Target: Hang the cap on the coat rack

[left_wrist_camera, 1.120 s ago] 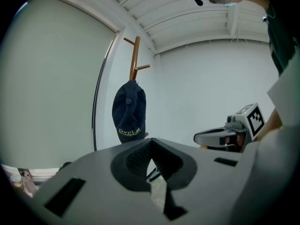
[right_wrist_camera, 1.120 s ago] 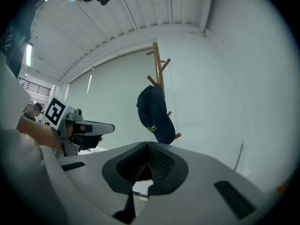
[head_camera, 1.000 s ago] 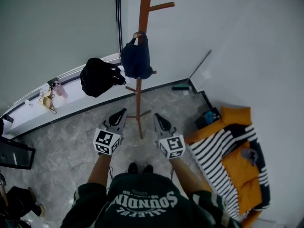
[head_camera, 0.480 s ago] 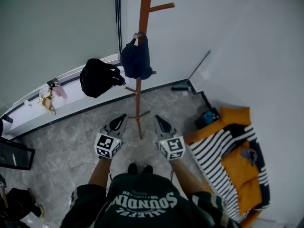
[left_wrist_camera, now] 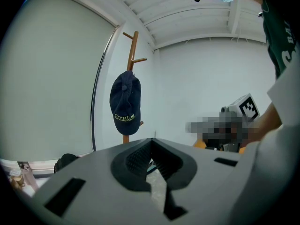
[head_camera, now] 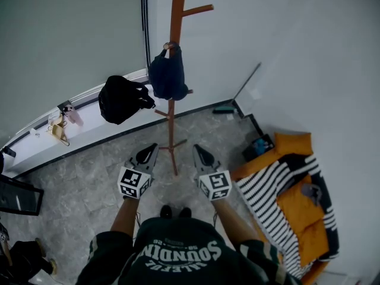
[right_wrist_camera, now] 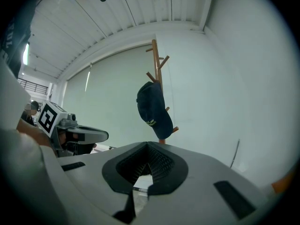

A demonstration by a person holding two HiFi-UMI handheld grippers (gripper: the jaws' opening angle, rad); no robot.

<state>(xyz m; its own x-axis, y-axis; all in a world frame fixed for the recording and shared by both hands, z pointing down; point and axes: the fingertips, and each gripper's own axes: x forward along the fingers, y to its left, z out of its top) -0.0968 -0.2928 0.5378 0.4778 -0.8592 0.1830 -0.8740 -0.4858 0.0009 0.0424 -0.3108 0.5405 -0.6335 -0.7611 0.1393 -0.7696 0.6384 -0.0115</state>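
Observation:
The dark blue cap (head_camera: 167, 76) hangs on a peg of the wooden coat rack (head_camera: 176, 16), with nothing holding it. In the head view my left gripper (head_camera: 152, 149) and right gripper (head_camera: 196, 149) sit low and side by side, on either side of the rack's base and well short of the cap. Both are shut and empty. The left gripper view shows the cap (left_wrist_camera: 125, 103) on the rack (left_wrist_camera: 133, 55) beyond my left gripper (left_wrist_camera: 152, 142). In the right gripper view the cap (right_wrist_camera: 153, 109) hangs above my right gripper (right_wrist_camera: 147, 147).
A black bag (head_camera: 122, 98) lies on the white window ledge (head_camera: 89, 132) left of the rack. Orange and striped bedding (head_camera: 291, 200) is on the floor at the right, by a small dark box (head_camera: 260, 147). A black frame (head_camera: 18, 195) stands at the far left.
The cap has stayed on its peg. Both grippers have stayed shut and almost still; the left one has dropped slightly in the head view.

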